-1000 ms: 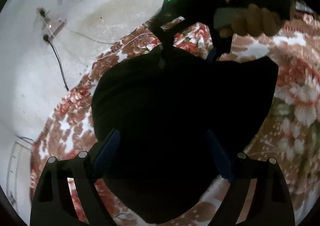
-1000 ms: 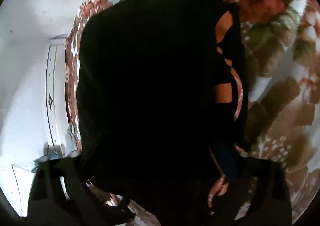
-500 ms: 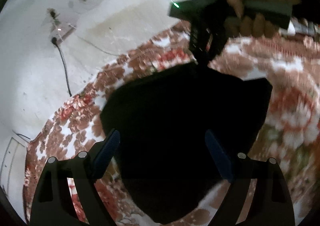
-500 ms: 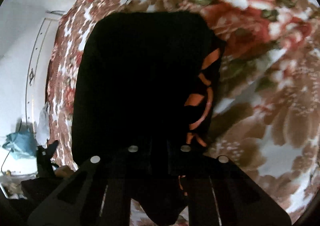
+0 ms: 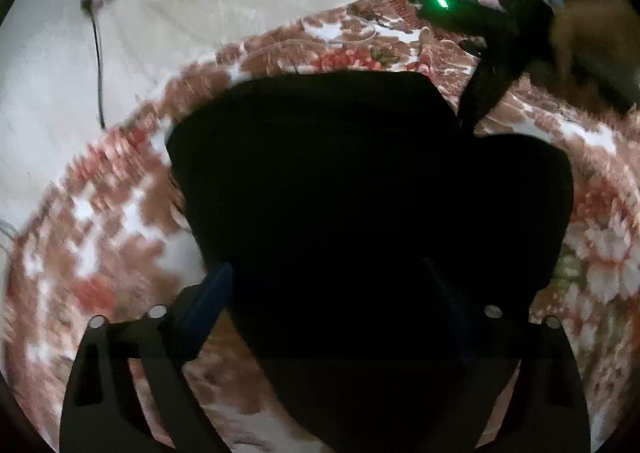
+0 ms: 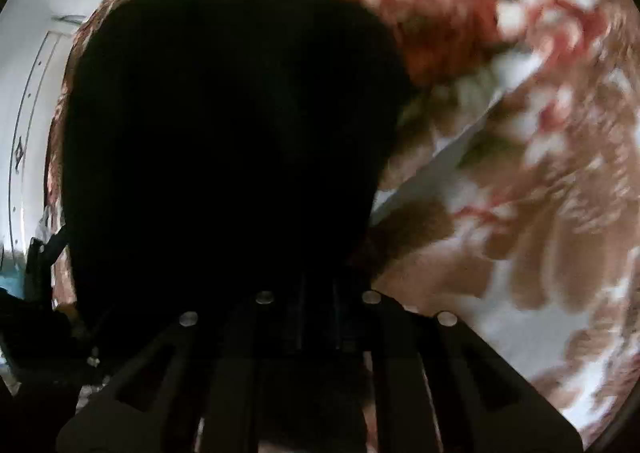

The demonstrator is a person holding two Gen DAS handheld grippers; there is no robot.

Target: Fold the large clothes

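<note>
Left gripper (image 5: 324, 293): jaws spread wide over the black folded garment (image 5: 360, 193), nothing pinched. Right gripper (image 6: 318, 285): jaws closed together, as half a second ago, apparently pinching the garment's near edge. Beneath, floral red-brown blanket (image 6: 540, 173); the orange-backed cut-out strip seen earlier is gone.

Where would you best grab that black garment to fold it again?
I'd take the black garment at a corner along its far edge, coming in low from the floral blanket side. It lies flat with only its outline exposed, so a corner probably pinches easiest.
</note>
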